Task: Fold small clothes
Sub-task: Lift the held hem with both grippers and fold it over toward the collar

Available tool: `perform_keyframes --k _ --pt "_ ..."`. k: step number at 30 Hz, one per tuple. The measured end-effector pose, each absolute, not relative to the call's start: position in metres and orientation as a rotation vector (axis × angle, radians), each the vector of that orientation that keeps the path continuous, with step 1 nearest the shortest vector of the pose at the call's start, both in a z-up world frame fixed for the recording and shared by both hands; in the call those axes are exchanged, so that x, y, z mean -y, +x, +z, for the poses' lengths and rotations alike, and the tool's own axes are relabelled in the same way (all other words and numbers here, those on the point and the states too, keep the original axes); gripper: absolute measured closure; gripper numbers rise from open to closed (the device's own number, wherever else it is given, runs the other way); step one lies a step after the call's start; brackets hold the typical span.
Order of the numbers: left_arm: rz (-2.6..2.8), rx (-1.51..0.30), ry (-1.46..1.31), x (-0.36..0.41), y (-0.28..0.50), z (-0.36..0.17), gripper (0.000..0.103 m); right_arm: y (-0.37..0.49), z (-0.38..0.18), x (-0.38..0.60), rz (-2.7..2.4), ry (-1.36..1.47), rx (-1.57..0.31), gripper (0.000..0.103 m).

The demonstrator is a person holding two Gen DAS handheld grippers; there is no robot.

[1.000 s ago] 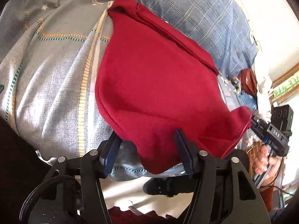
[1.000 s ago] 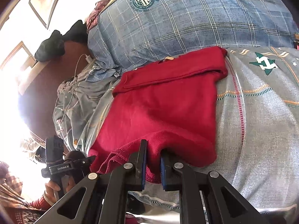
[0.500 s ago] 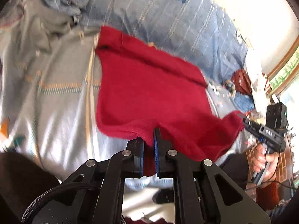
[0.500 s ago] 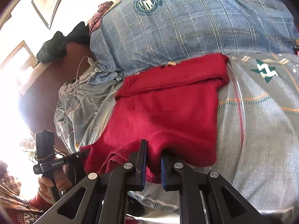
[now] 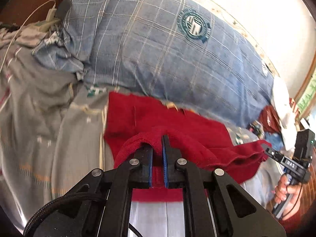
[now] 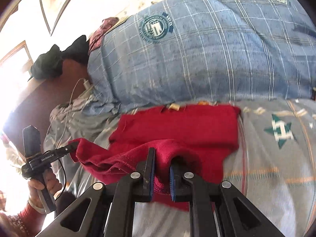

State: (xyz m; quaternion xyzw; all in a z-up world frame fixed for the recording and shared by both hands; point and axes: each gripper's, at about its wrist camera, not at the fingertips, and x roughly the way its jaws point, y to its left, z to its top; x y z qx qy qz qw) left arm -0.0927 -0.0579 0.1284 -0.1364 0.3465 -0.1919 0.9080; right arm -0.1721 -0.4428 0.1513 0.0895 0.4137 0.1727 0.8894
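Note:
A red knit garment (image 5: 169, 122) lies on the grey patterned bedsheet (image 5: 59, 138), its far edge against a blue plaid pillow. My left gripper (image 5: 157, 146) is shut on the garment's near hem, lifted off the sheet. My right gripper (image 6: 162, 158) is shut on the same hem further along; the garment (image 6: 177, 124) drapes over its fingers. Each gripper shows in the other's view: the right one (image 5: 265, 148) at the right, the left one (image 6: 74, 145) at the left, both pinching red cloth. The near part is raised and doubled over toward the pillow.
The blue plaid pillow (image 5: 158, 49) with a round crest fills the back. A white charger cable (image 5: 29, 19) and crumpled grey bedding (image 6: 75, 116) lie at the left. Dark clothes (image 6: 57, 59) sit on a wooden headboard. Red and white things (image 5: 276, 110) are piled at the right.
My left gripper, open a second ago, shut on the hem. Both grippers have lifted the near edge and carried it forward toward the pillow, folding the garment over itself.

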Motion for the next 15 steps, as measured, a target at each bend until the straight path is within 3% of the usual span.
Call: perform_keyframes --k 5,15 --pt "-0.361 -0.704 -0.223 0.077 -0.045 0.133 0.096 -0.131 0.147 0.437 0.309 0.132 -0.836 0.092" --pt "-0.274 -0.810 -0.177 0.103 0.050 0.093 0.096 -0.039 0.106 0.446 0.236 0.159 -0.900 0.092"
